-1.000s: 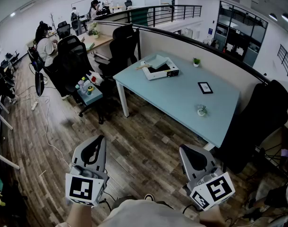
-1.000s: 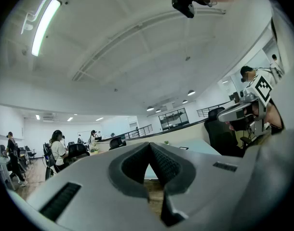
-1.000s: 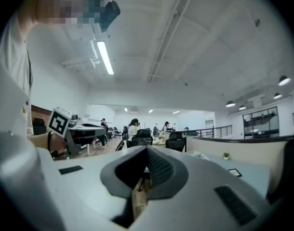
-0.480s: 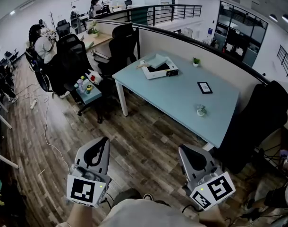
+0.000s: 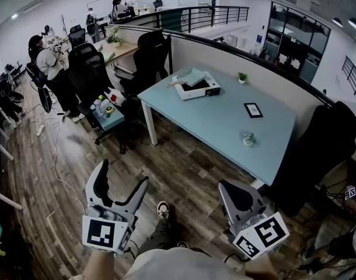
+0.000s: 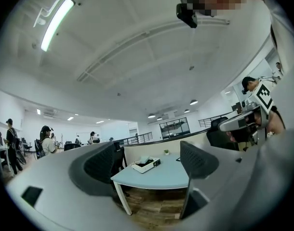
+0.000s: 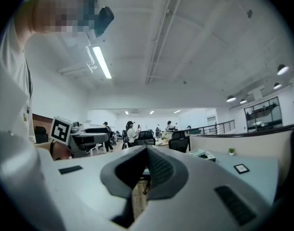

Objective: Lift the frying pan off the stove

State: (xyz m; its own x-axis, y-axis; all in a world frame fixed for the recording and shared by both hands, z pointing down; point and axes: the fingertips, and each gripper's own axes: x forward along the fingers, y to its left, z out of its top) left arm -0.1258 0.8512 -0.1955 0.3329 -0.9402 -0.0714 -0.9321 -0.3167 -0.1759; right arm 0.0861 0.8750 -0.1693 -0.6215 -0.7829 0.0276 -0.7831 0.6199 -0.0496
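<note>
No frying pan or stove shows in any view. Both grippers hang low over the wooden floor in front of me. My left gripper (image 5: 123, 175) has its jaws opening wide apart, and nothing is between them. In the left gripper view the left gripper (image 6: 147, 165) frames a distant pale blue table (image 6: 161, 174). My right gripper (image 5: 233, 190) is shut and holds nothing. The right gripper view shows the right gripper (image 7: 147, 166) with its dark pads pressed together.
A pale blue table (image 5: 224, 118) stands ahead with a white box (image 5: 196, 85), a small plant (image 5: 243, 76) and a dark frame (image 5: 253, 108) on it. Black office chairs (image 5: 152, 57) and a low side table (image 5: 108, 112) stand left. A dark chair (image 5: 318, 150) is right. My shoe (image 5: 163, 210) shows below.
The left gripper's jaws have swung from shut to wide apart. A shoe has come into view between the grippers. The right gripper has hardly moved.
</note>
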